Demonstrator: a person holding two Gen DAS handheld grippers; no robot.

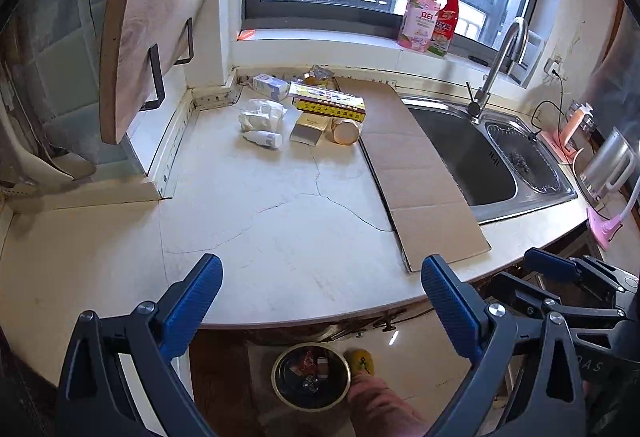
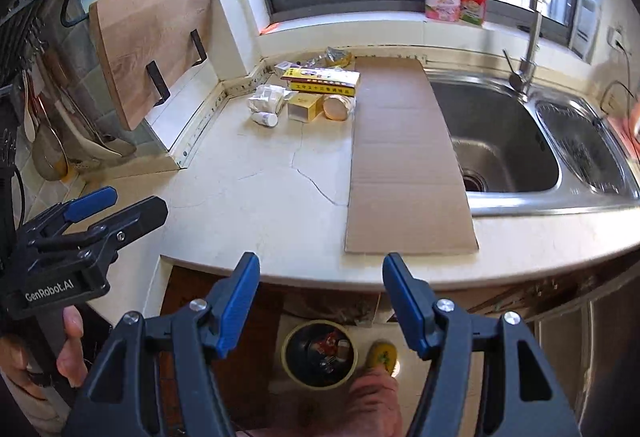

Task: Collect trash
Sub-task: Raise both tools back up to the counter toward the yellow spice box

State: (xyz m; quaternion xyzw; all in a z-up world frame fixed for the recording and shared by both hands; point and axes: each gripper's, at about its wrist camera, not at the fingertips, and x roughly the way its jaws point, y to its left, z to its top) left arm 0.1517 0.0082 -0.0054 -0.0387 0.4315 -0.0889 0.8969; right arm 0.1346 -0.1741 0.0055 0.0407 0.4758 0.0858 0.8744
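Left wrist view: left gripper [image 1: 322, 297] fingers spread wide, nothing between them, hanging over the front edge of the worktop [image 1: 248, 229]. Right gripper [image 2: 320, 295] is the same in its own view: fingers well apart, empty, over the worktop edge. Each gripper shows at the side of the other's view, so they sit side by side.

Below the fingers, on the floor, I see a round bin [image 2: 319, 354] with a dark liner and a few scraps already in it. A yellow shoe [image 2: 383, 356] is just beside it.

Trash is clustered at the back of the worktop near the window corner: crumpled white tissue [image 1: 262, 114], a small white bottle [image 1: 263, 138] lying on its side just in front of it, a gold box [image 1: 307, 129], a round tan container [image 1: 345, 130] on its side, a yellow-and-red carton [image 1: 331, 106] behind those, a white-blue box [image 1: 271, 85] and a crinkled wrapper [image 1: 319, 74] at the wall. All well apart from both grippers.

A flat cardboard sheet [image 2: 404, 157] runs front to back, overlapping the left rim of the steel sink [image 2: 516, 141]. A wooden cutting board [image 2: 154, 37] stands in a rack on the left.
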